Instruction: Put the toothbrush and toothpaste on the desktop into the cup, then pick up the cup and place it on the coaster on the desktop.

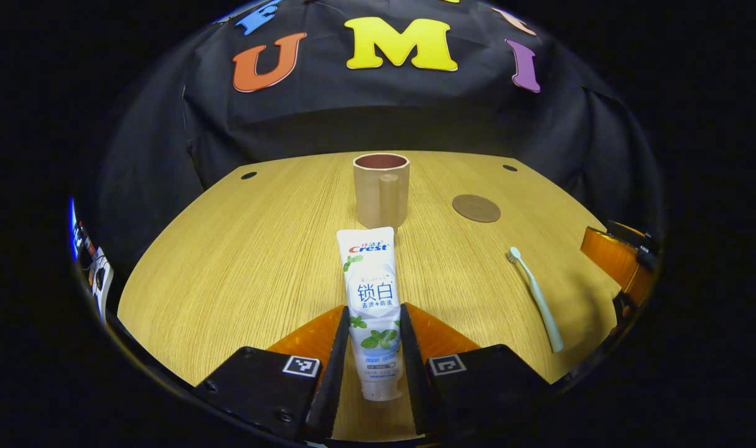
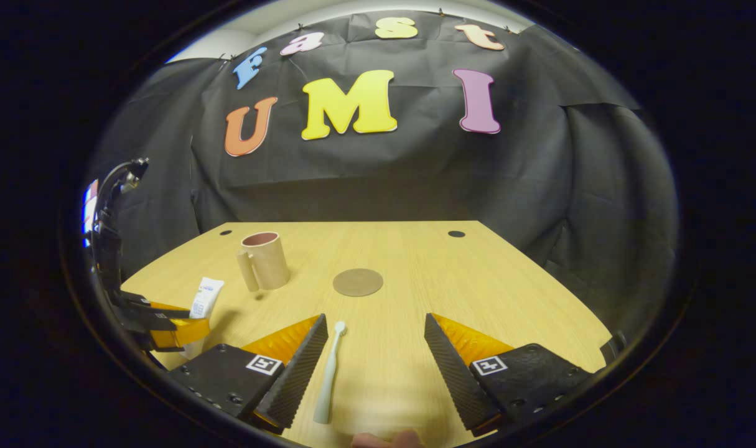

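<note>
as the left gripper view has it, the left gripper (image 1: 373,367) has its jaws closed on the lower end of the toothpaste tube (image 1: 373,298), which lies on the counter (image 1: 228,267) pointing at the mug (image 1: 381,190); the coaster (image 1: 476,208) sits beside it. held so near its end, the tube could sag or slip when lifted. in the right gripper view, the right gripper (image 2: 374,367) has its jaws wide open, the toothbrush (image 2: 329,370) lying beside one jaw, so closing off-centre may roll it away.

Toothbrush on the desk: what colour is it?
The toothbrush is pale mint green; clearest in the left gripper view.
</note>
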